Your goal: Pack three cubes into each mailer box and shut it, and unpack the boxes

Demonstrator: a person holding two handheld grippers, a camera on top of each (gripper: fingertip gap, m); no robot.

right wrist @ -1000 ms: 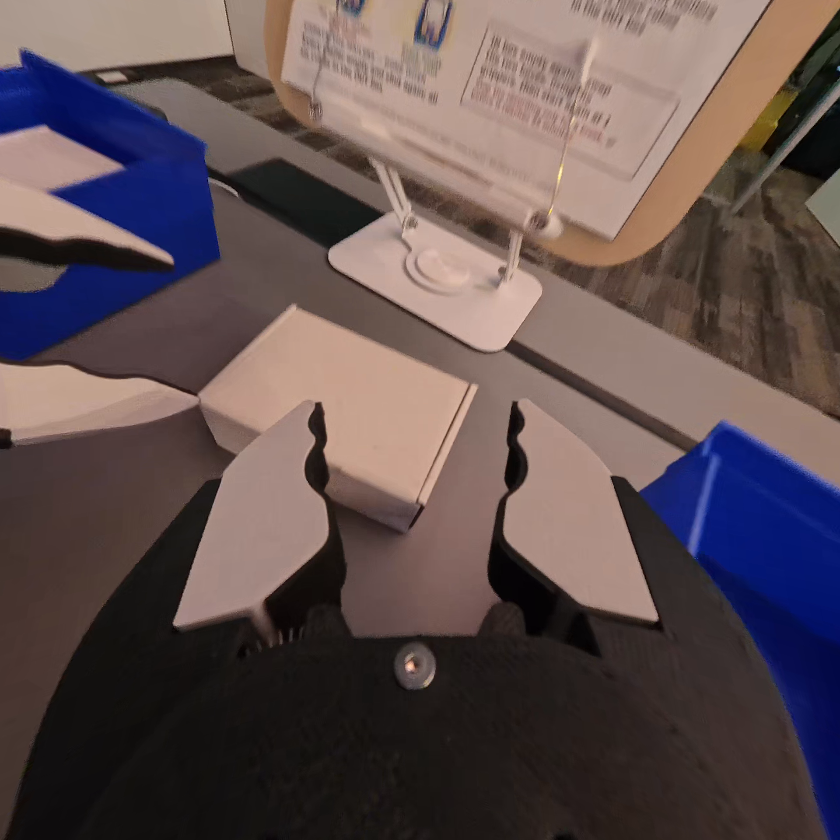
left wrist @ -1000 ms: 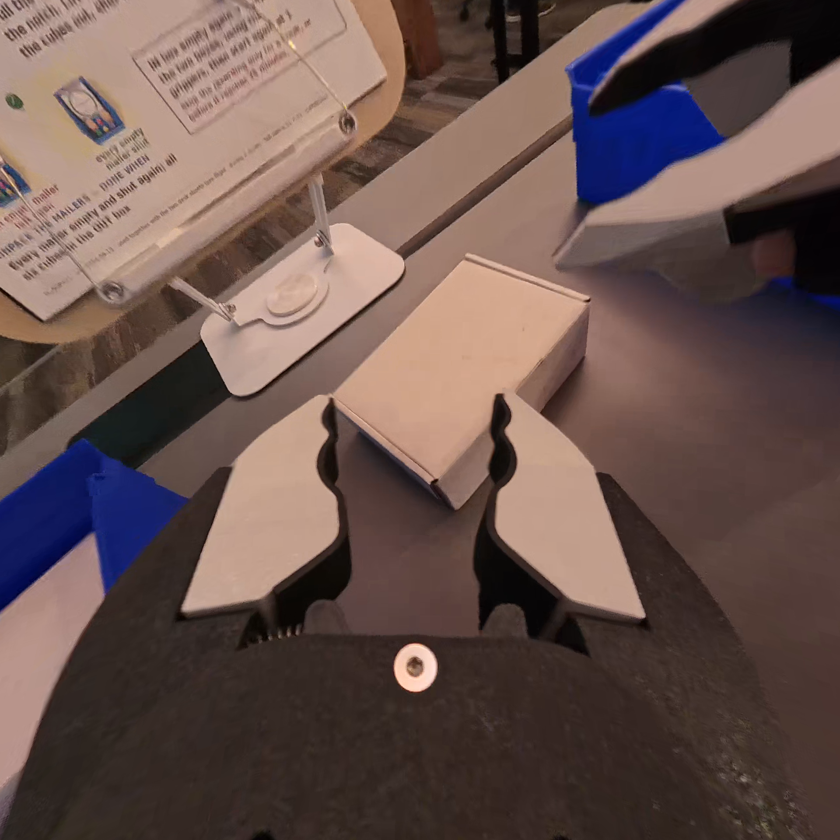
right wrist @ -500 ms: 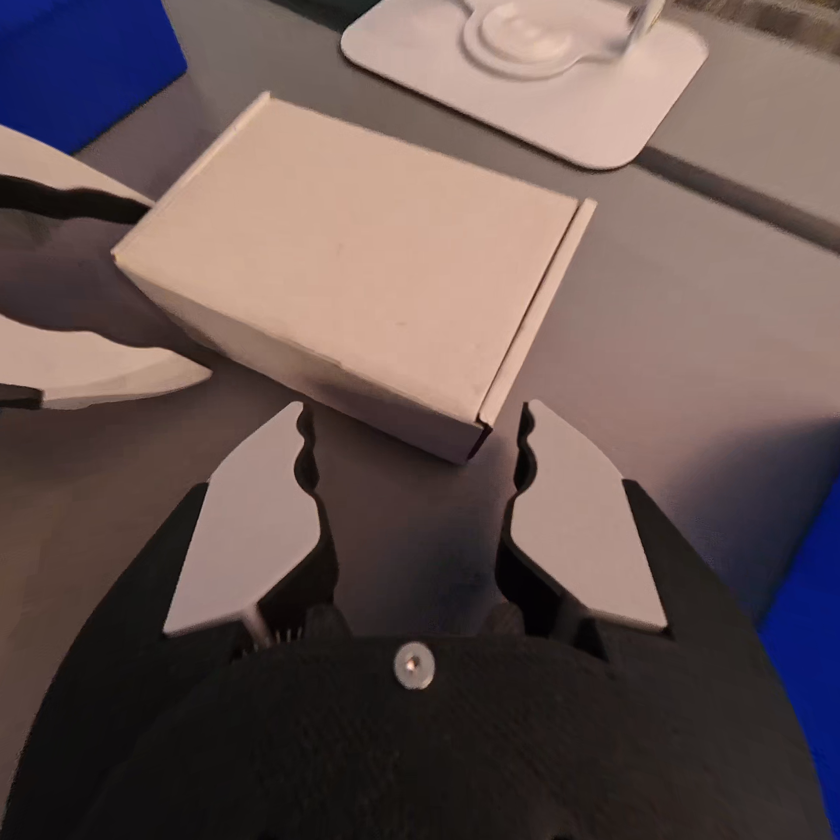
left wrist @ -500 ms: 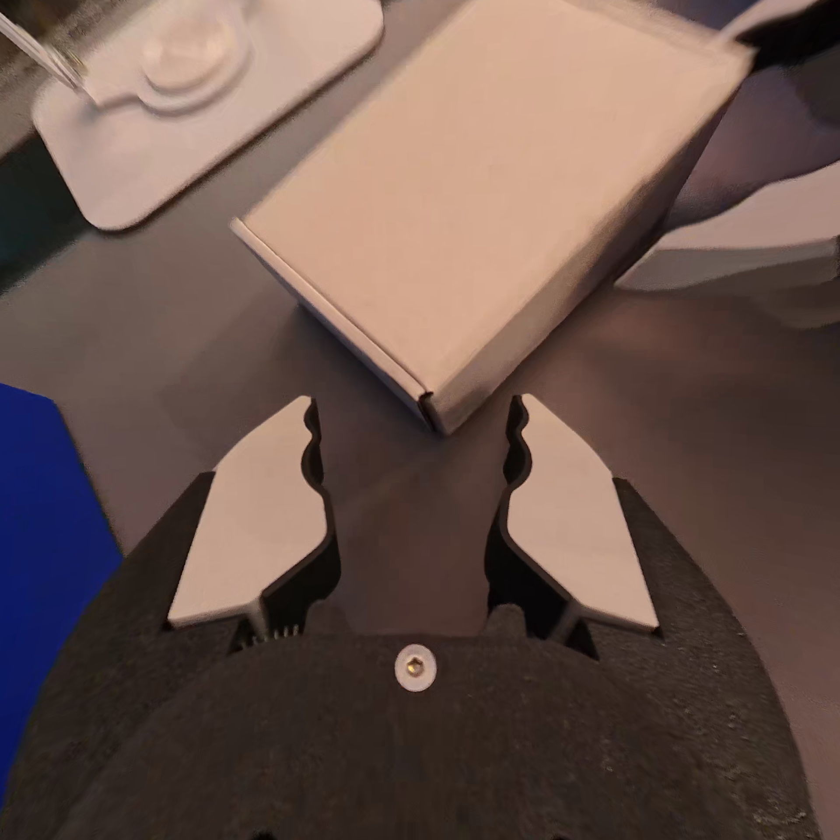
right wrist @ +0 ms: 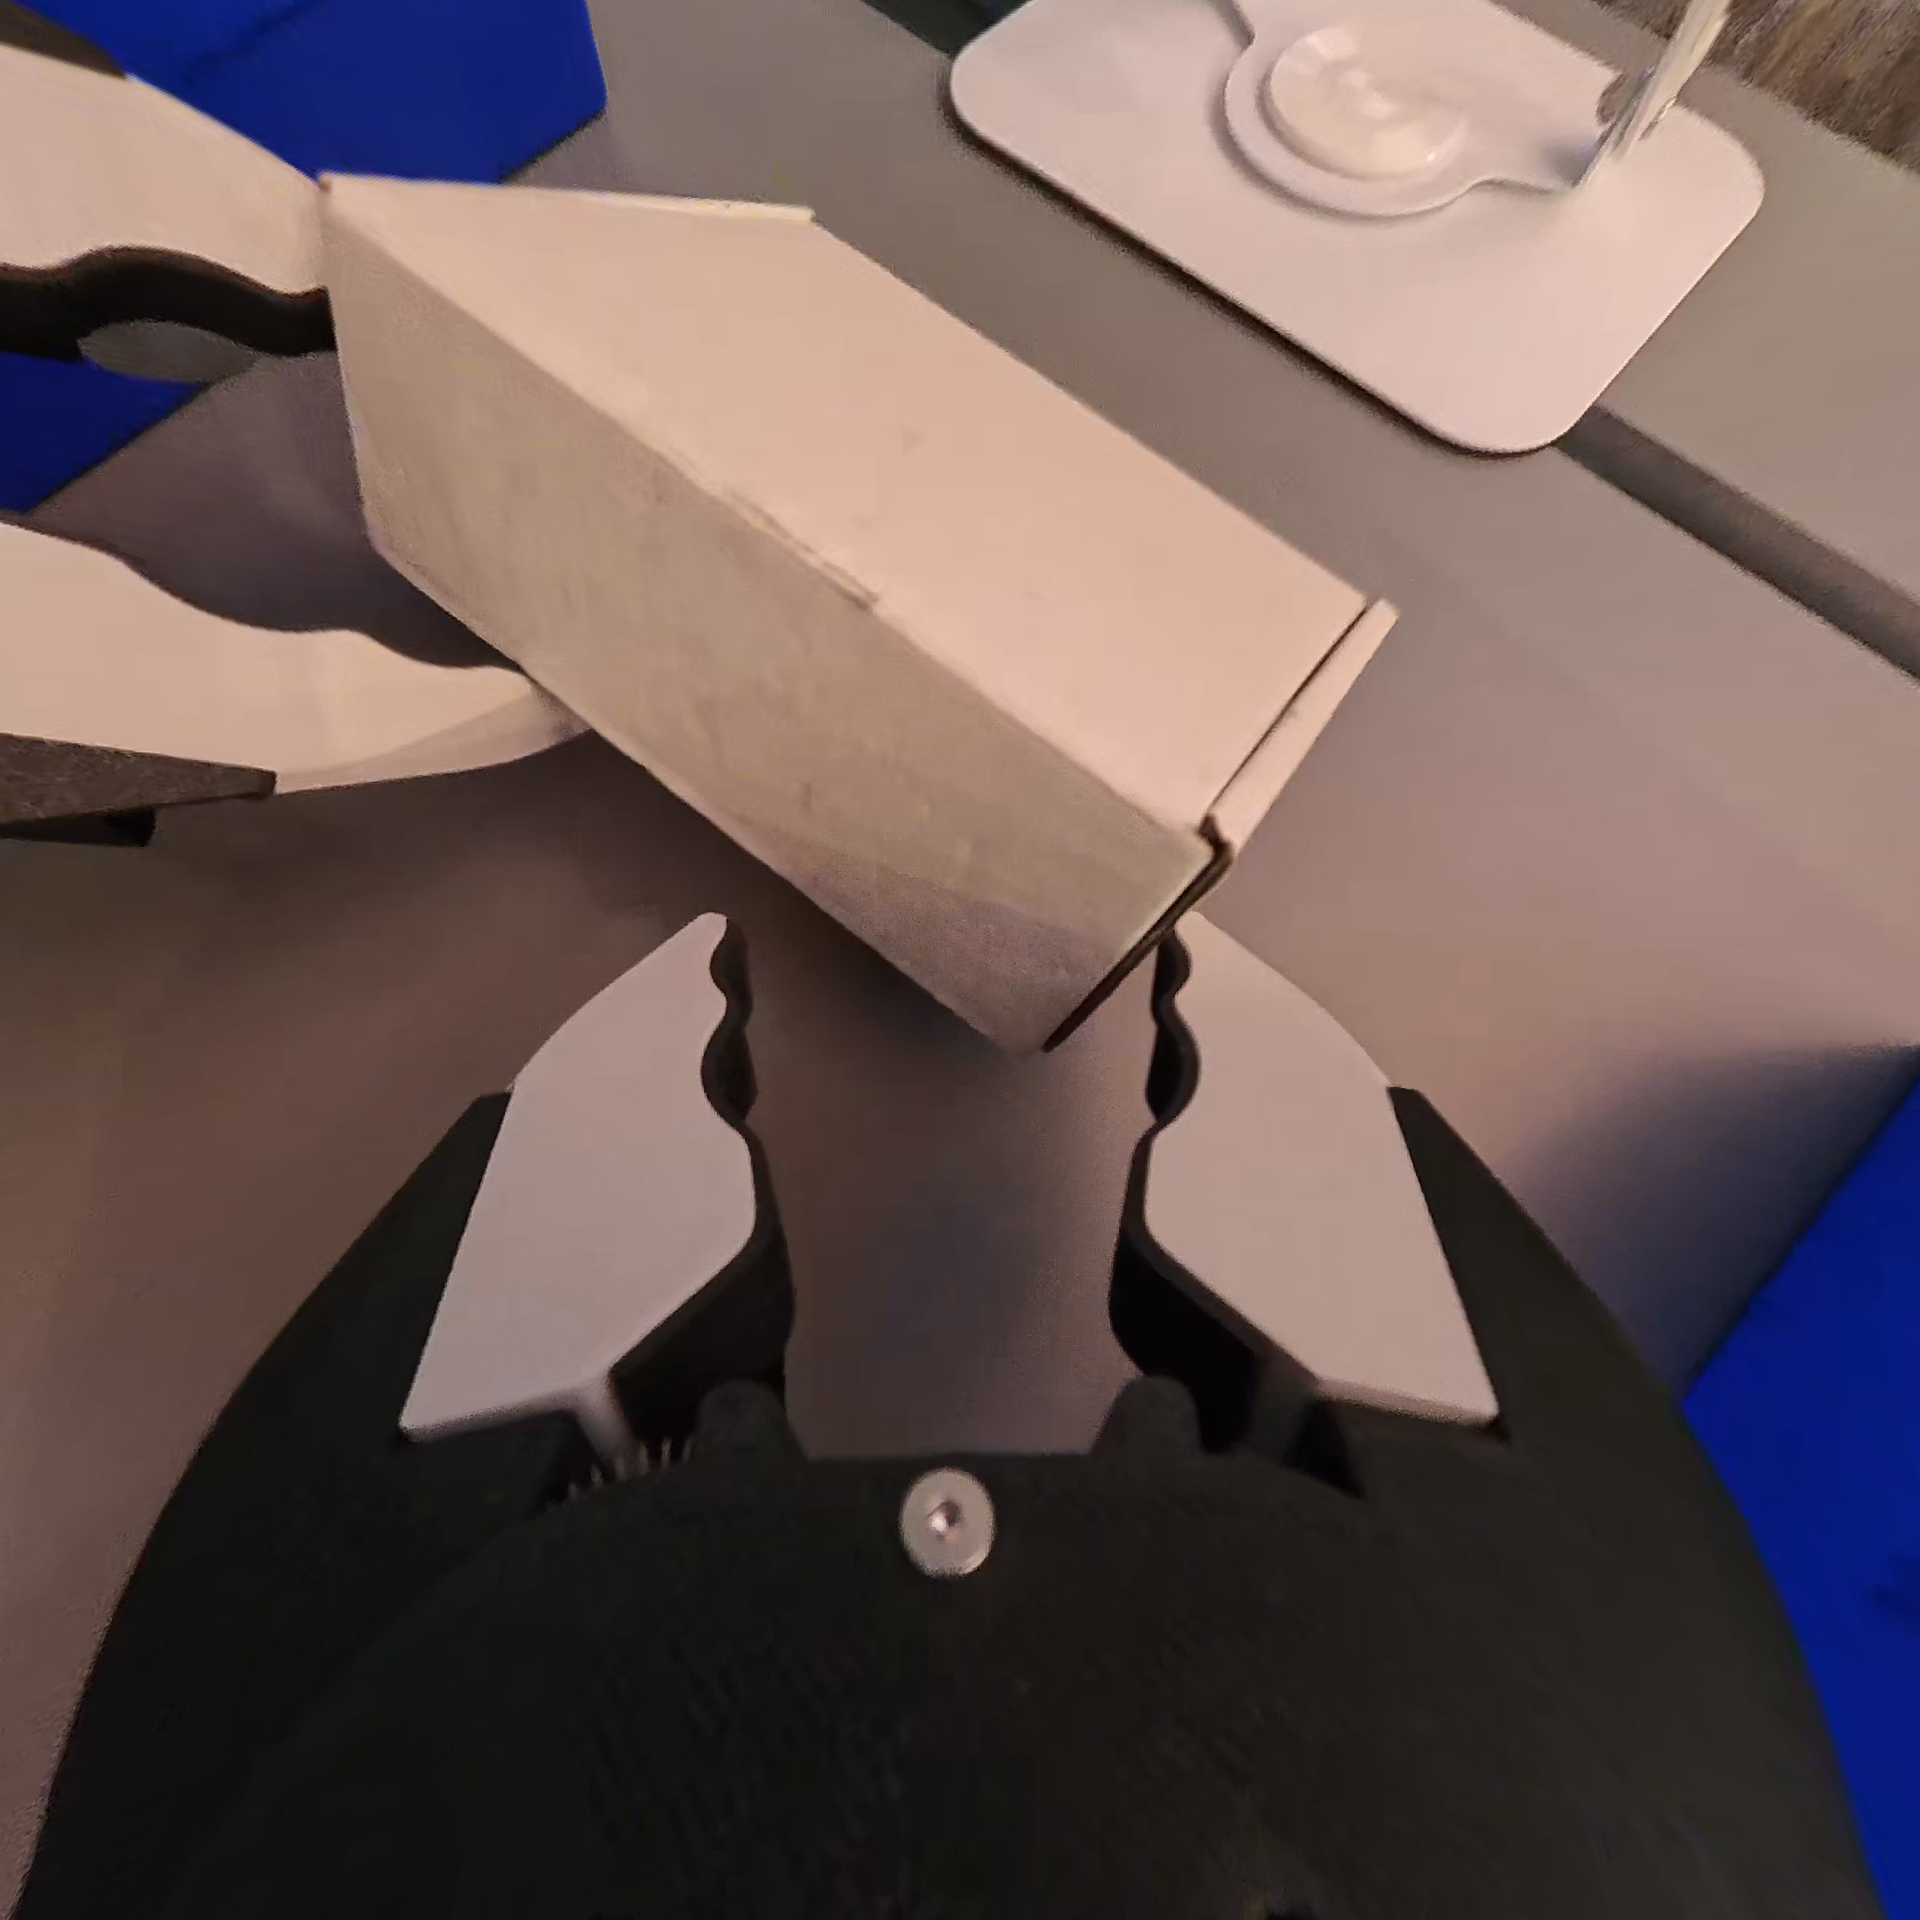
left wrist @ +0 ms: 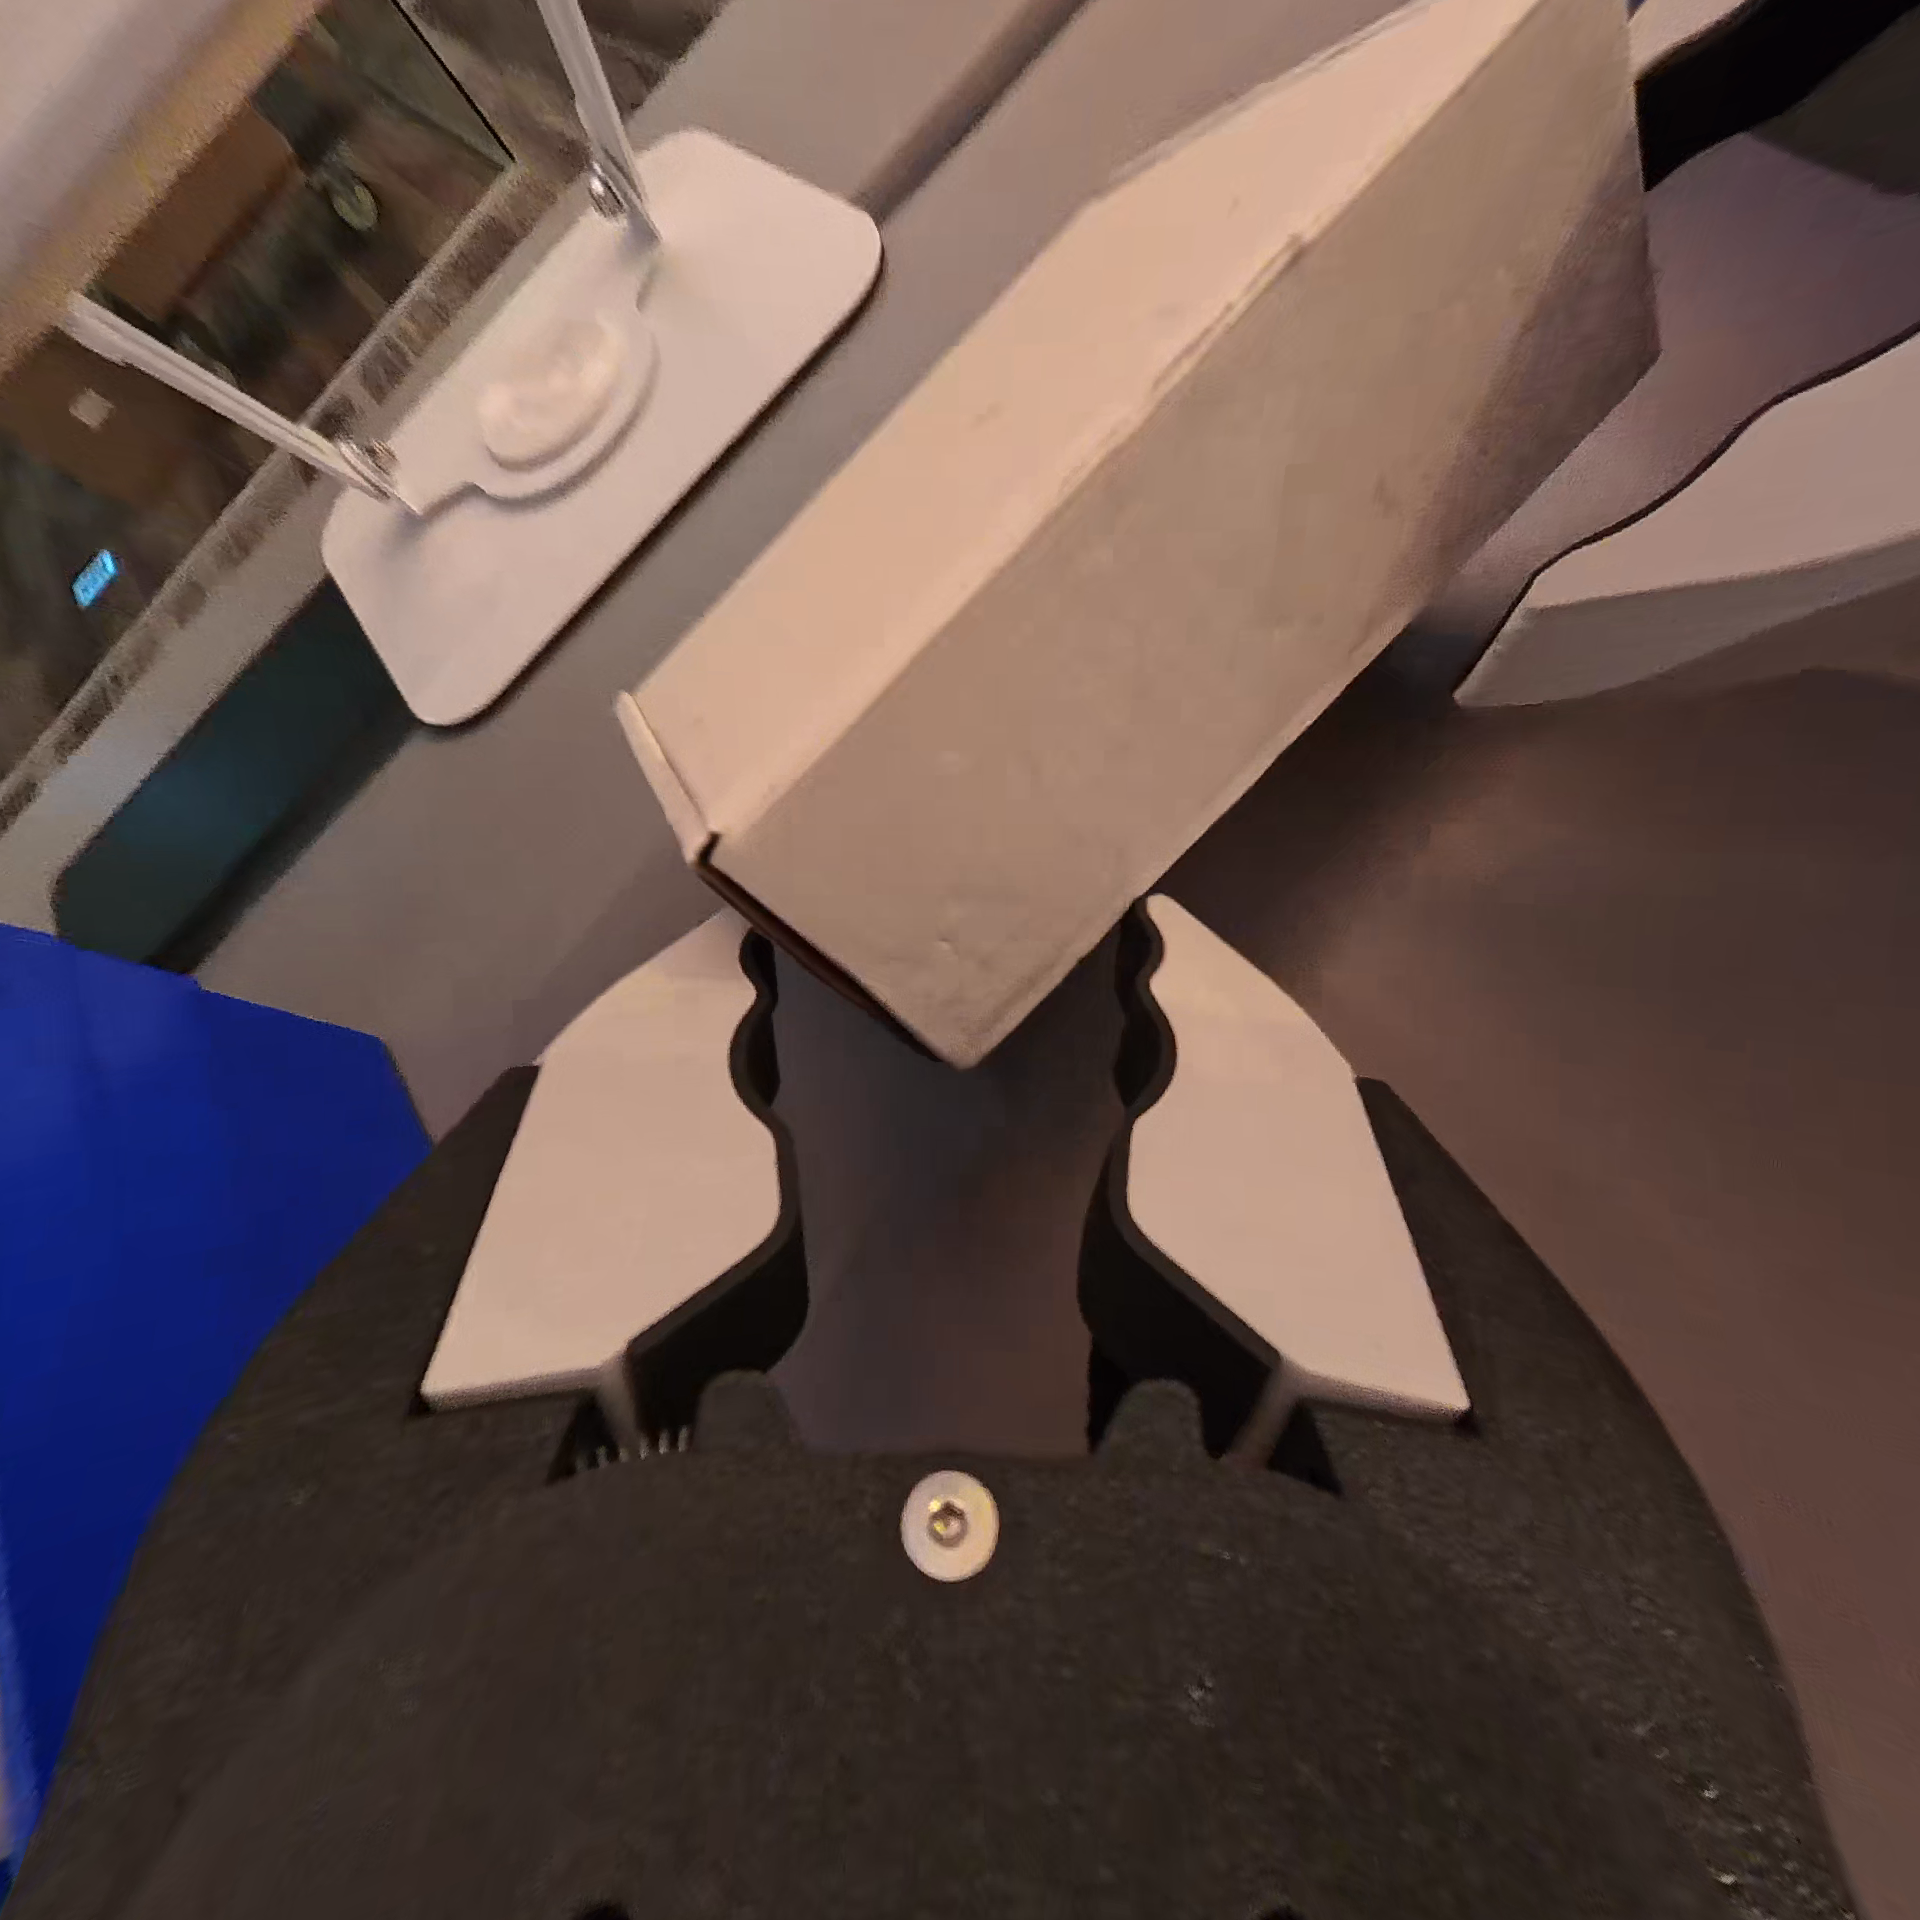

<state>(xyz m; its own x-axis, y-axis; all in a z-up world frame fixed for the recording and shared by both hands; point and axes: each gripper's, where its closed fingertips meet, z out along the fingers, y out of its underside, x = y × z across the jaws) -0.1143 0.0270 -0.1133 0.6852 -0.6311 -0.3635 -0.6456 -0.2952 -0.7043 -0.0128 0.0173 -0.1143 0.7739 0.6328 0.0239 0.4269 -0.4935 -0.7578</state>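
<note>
A closed white mailer box (left wrist: 1143, 520) sits on the grey table (left wrist: 1610, 1039) and looks tipped, with a long side face turned to both cameras. It also shows in the right wrist view (right wrist: 779, 499). My left gripper (left wrist: 935, 925) is open, and the box's near corner pokes between its fingertips. My right gripper (right wrist: 951, 925) is open with the opposite corner between its fingertips. Each gripper's fingers straddle the box's far end in the other view: left fingers (right wrist: 260, 675), right fingers (left wrist: 1714, 561). No cubes are in view.
A white stand base (left wrist: 623, 395) with thin metal legs stands just behind the box, also in the right wrist view (right wrist: 1351, 208). A blue bin (left wrist: 156, 1247) is at my left, another (right wrist: 1818, 1299) at my right, and one (right wrist: 416, 62) at the far left.
Both grippers have dropped lower and moved in on the box from opposite ends, and its corners now lie between their open fingers. The box now shows its side face and looks tipped.
</note>
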